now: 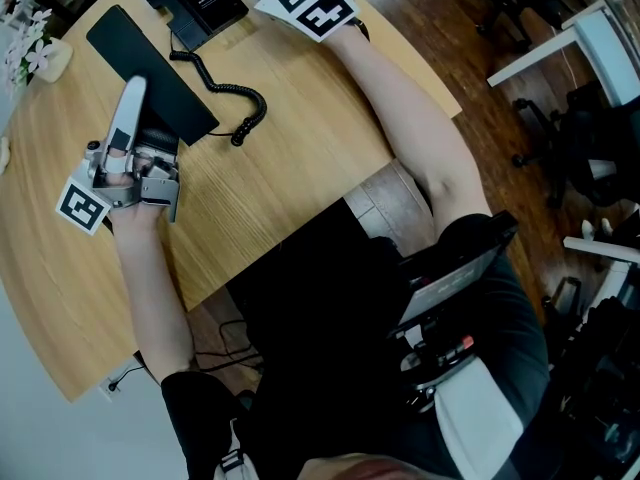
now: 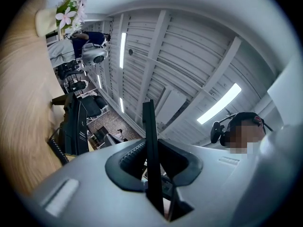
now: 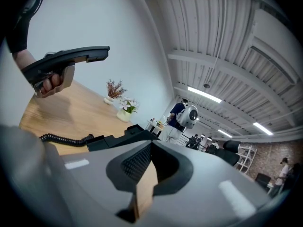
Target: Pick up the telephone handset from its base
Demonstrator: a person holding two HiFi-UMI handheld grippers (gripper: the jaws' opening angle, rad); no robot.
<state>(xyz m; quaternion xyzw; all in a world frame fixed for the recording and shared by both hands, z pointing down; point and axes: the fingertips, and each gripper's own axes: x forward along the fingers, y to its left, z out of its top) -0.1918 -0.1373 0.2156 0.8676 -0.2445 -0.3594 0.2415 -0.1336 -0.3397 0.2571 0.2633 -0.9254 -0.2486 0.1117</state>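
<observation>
Nearest the person, well apart from the base [image 1: 200, 0] on its near-left side, the left hand-held gripper [image 2: 149, 148] is clamped on the handset [image 1: 150, 73]. In the left gripper view the black slab stands edge-on between the jaws and rises past their tips. The grip seems to be taken across the thin dimension, probably because that is the only width the jaws can span.

The handset is off its cradle, to the left of the base. In the right gripper view it hangs in the air above the counter [image 1: 300, 148], roughly level, with the person's hand [image 3: 47, 84] under it and a soft shadow on the wood below. I judge the pick-up as good as done.

Next out, the coiled cord [image 1: 225, 90] leaves the base's near side and lies in loose bends on the counter. It looks slack, which suggests the handset is kept low and close so the coil does not drag the base.

The base sits flat on the counter. Just beside it on the right is the right hand-held gripper [image 3: 146, 169], its jaws a narrow slit apart with only counter wood showing through and nothing held. It may be parked there to steady the base if the cord pulls tight.

Beyond, far to the left of the base, a small pot of white flowers [image 1: 35, 53] stands near the counter's edge.
</observation>
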